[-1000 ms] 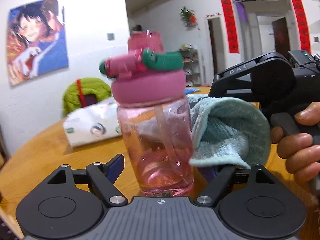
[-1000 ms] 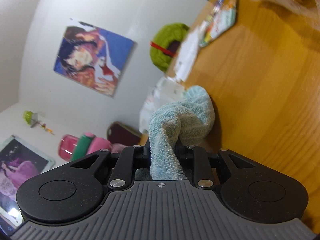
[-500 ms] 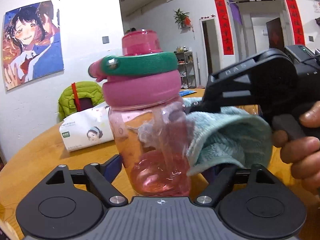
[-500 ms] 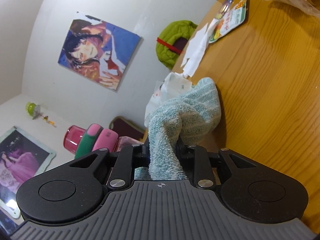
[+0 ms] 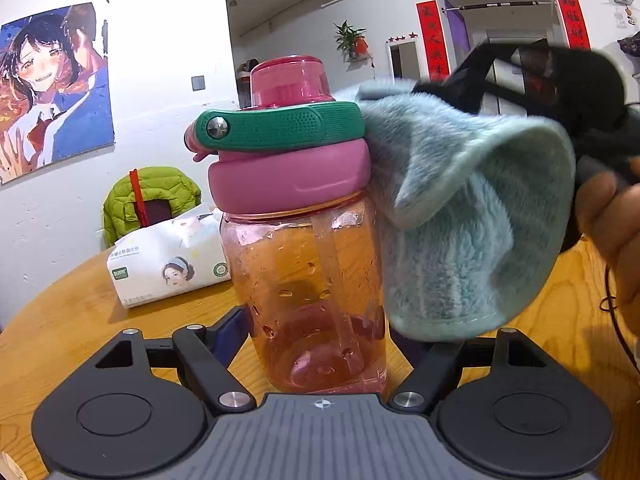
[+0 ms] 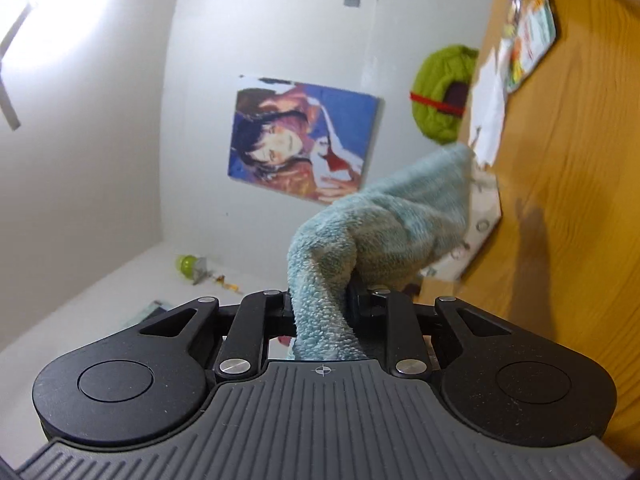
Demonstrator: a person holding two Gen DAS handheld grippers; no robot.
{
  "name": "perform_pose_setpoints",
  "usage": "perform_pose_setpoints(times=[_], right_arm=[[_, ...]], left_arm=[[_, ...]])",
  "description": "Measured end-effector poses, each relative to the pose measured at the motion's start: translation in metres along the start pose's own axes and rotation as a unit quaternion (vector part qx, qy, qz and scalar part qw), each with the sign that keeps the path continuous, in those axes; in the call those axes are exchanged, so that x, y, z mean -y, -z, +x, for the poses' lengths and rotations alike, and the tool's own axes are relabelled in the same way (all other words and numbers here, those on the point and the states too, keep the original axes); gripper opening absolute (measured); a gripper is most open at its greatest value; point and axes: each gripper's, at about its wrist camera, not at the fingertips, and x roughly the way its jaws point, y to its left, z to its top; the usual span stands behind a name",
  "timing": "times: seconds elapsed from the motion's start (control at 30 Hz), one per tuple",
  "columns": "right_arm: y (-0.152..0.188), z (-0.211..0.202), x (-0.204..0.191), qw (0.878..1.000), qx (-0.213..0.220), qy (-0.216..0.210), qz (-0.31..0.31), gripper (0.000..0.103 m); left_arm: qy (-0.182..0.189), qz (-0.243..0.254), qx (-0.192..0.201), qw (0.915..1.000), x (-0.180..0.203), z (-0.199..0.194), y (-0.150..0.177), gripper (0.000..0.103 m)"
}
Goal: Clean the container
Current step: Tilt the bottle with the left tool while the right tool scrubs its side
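A clear pink water bottle (image 5: 312, 288) with a pink lid and green handle stands upright between the fingers of my left gripper (image 5: 320, 336), which is shut on its lower body. My right gripper (image 6: 320, 304) is shut on a light blue towel (image 6: 372, 236). In the left wrist view the towel (image 5: 472, 216) presses against the bottle's right side, from the lid down over the upper body, and the right gripper (image 5: 540, 80) sits above and right of it. The bottle is hidden in the right wrist view.
The wooden table (image 5: 60, 328) carries a white tissue pack (image 5: 168, 264) behind and left of the bottle. Papers and a snack packet (image 6: 528, 40) lie farther along the table. A chair with a green jacket (image 5: 148, 196) stands by the wall.
The towel and right gripper have risen from the bottle's lower body to its lid and upper side. The bottle has turned a little in the left gripper's hold.
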Motion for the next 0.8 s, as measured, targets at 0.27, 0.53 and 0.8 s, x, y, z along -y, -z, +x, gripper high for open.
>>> perform_pose_setpoints(times=[0.27,0.53,0.8], right_arm=[[0.007,0.018,0.013,0.979,-0.037,0.197,-0.039,0.025],[0.002,-0.002,-0.001,1.0,-0.004,0.01,-0.014,0.026],[0.008,0.015,0.017,0.984,-0.044,0.172,-0.025,0.025]], left_arm=[[0.001,0.009,-0.001,1.0,0.004,-0.001,0.001,0.076],[0.001,0.008,0.0,1.0,0.004,-0.001,0.0,0.075],[0.005,0.007,-0.001,1.0,0.005,-0.002,0.002,0.075]])
